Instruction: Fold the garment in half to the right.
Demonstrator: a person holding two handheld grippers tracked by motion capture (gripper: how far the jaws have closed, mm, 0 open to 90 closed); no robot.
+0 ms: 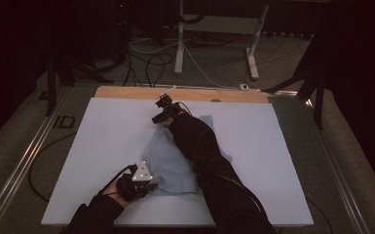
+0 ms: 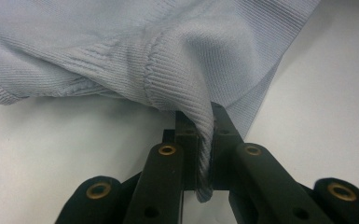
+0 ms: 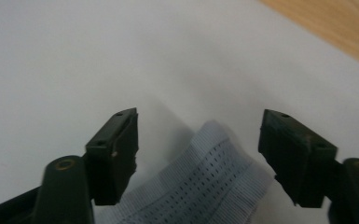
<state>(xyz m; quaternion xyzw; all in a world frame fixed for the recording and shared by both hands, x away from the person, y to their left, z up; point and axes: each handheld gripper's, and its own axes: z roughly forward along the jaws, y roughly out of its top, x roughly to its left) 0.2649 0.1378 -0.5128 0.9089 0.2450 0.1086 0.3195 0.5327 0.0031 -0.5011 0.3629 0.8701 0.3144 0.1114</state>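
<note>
A light blue knitted garment (image 1: 175, 163) lies crumpled on the white board (image 1: 102, 146), partly under the person's right forearm. At its near left corner my left gripper (image 1: 146, 187) is shut on a ribbed fold of the garment (image 2: 121, 46); the cloth is pinched between the left gripper's (image 2: 201, 135) black jaws. At the garment's far end my right gripper (image 1: 161, 114) points down at the board. Its jaws stand open, and a ribbed, perforated edge of the garment (image 3: 205, 186) lies between them, short of the pads, inside the right gripper (image 3: 200, 130).
A wooden strip (image 1: 126, 91) of the table shows beyond the board's far edge, also as wood (image 3: 335, 23) in the right gripper view. Cables (image 1: 151, 63) and a white frame's legs (image 1: 180, 39) are on the floor behind. A metal rail (image 1: 24, 156) runs along the left.
</note>
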